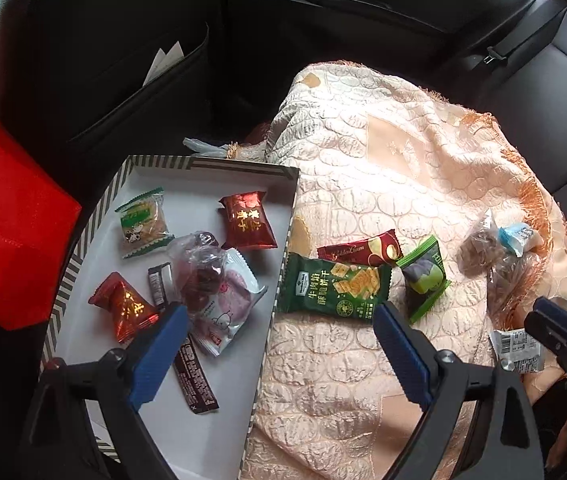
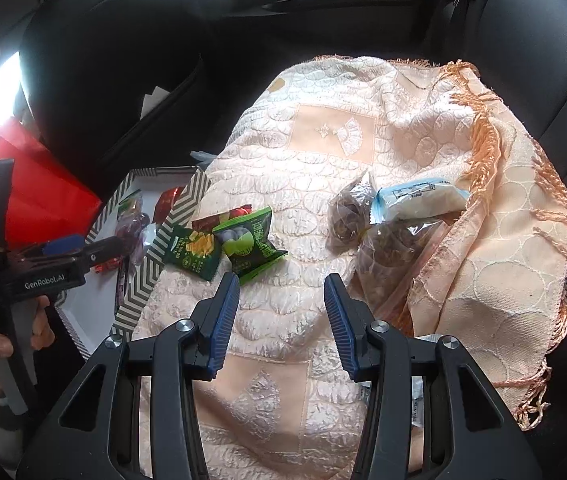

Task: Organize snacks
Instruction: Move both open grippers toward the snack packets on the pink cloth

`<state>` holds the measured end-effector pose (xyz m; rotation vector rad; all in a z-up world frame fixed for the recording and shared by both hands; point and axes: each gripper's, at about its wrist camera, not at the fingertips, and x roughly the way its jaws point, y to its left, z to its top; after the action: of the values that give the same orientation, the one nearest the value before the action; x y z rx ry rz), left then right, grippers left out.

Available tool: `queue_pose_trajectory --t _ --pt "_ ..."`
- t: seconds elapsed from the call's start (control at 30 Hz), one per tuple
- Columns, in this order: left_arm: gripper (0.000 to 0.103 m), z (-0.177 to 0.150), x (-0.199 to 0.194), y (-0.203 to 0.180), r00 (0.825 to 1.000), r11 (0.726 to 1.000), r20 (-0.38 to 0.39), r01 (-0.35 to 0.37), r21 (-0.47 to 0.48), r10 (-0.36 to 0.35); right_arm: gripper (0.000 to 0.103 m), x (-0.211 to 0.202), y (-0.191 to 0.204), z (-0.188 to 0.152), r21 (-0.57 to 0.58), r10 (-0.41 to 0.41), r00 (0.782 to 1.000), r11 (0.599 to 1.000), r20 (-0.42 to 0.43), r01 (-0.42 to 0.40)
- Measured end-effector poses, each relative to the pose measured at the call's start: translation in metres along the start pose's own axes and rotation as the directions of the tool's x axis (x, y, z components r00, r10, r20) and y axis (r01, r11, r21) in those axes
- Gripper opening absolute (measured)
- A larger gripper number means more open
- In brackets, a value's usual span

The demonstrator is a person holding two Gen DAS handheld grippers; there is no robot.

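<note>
A white box (image 1: 211, 184) with a striped rim holds several snack packets, among them a red packet (image 1: 247, 222) and a green-white biscuit packet (image 1: 143, 222). On the peach cloth (image 1: 383, 160) lie a dark green cracker packet (image 1: 333, 288), a red packet (image 1: 357, 250), a light green packet (image 1: 425, 276), clear bags of brown snacks (image 1: 479, 254) and a blue-white packet (image 2: 419, 198). My left gripper (image 1: 279, 316) is open and empty, straddling the box's right wall. My right gripper (image 2: 281, 286) is open and empty above the cloth, near the light green packet (image 2: 249, 242).
A red bag (image 1: 7, 216) sits left of the box. Black car seats and a seat-back pocket (image 1: 143, 92) surround the cloth. A white packet (image 1: 517, 346) lies at the cloth's right edge. The left gripper also shows in the right wrist view (image 2: 63, 246).
</note>
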<state>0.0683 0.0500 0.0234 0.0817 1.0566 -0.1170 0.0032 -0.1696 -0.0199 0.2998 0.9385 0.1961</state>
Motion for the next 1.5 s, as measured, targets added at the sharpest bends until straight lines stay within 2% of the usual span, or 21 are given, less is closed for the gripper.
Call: queue_pose_trajectory --t 0.17,0.27,0.37,0.53,0.63,0.77,0.87,0.93,1.03,1.17,1.23,1.3,1.4,1.5 --pt "0.095 0.000 0.016 -0.012 0.998 0.999 -0.058 0.021 -0.044 -0.024 0.044 0.006 0.005 -0.002 -0.021 -0.004 1.000 1.000 -0.016 0.003" --pt "0.095 0.002 0.023 -0.015 0.996 0.991 -0.077 0.030 -0.127 -0.041 0.044 0.010 0.007 -0.002 -0.030 -0.013 1.000 0.999 -0.028 0.012" --pt "0.095 0.007 0.031 -0.016 0.993 0.972 -0.114 0.014 -0.233 -0.042 0.044 0.012 0.004 -0.002 -0.013 -0.001 0.999 1.000 -0.035 0.001" --pt "0.095 0.015 0.048 -0.013 0.986 0.914 -0.158 -0.010 -0.406 -0.059 0.044 0.014 0.001 -0.005 -0.005 0.007 0.999 1.000 -0.045 -0.007" --pt "0.095 0.014 0.059 -0.013 0.982 0.878 -0.188 -0.057 -0.475 -0.037 0.044 0.014 -0.002 -0.006 0.001 0.014 0.999 1.000 -0.046 -0.014" --pt "0.095 0.012 0.077 -0.016 0.969 0.828 -0.231 -0.063 -0.557 -0.082 0.044 0.012 -0.009 -0.007 0.022 0.025 0.999 0.999 -0.040 -0.024" --pt "0.095 0.011 0.086 -0.022 0.963 0.814 -0.262 -0.107 -0.571 -0.057 0.044 0.014 -0.015 -0.007 0.046 0.031 0.998 0.999 -0.047 -0.029" --pt "0.095 0.008 0.092 -0.020 0.962 0.788 -0.270 -0.130 -0.602 -0.048 0.044 0.014 -0.018 -0.007 0.059 0.037 0.998 0.998 -0.051 -0.034" --pt "0.095 0.003 0.105 -0.016 0.949 0.750 -0.306 -0.144 -0.646 -0.081 0.044 0.014 -0.021 -0.008 0.067 0.037 0.998 0.997 -0.046 -0.034" --pt "0.095 -0.007 0.100 -0.010 0.951 0.745 -0.303 -0.162 -0.648 -0.057 0.044 0.016 -0.022 -0.009 0.076 0.041 0.998 0.996 -0.055 -0.037" --pt "0.095 -0.023 0.093 -0.006 0.949 0.730 -0.305 -0.153 -0.666 -0.079 0.044 0.017 -0.023 -0.009 0.076 0.039 0.998 0.997 -0.054 -0.035" --pt "0.095 -0.034 0.085 -0.002 0.951 0.731 -0.298 -0.142 -0.668 -0.088 0.044 0.018 -0.024 -0.008 0.085 0.039 0.998 0.996 -0.058 -0.034" --pt "0.095 -0.043 0.079 0.005 0.956 0.701 -0.264 -0.105 -0.706 -0.123 0.044 0.016 -0.024 -0.009 0.089 0.042 0.998 0.995 -0.042 -0.038" --pt "0.095 -0.036 0.077 0.001 0.961 0.722 -0.251 -0.095 -0.685 -0.112 0.044 0.017 -0.021 -0.008 0.079 0.046 0.998 0.996 -0.045 -0.043"
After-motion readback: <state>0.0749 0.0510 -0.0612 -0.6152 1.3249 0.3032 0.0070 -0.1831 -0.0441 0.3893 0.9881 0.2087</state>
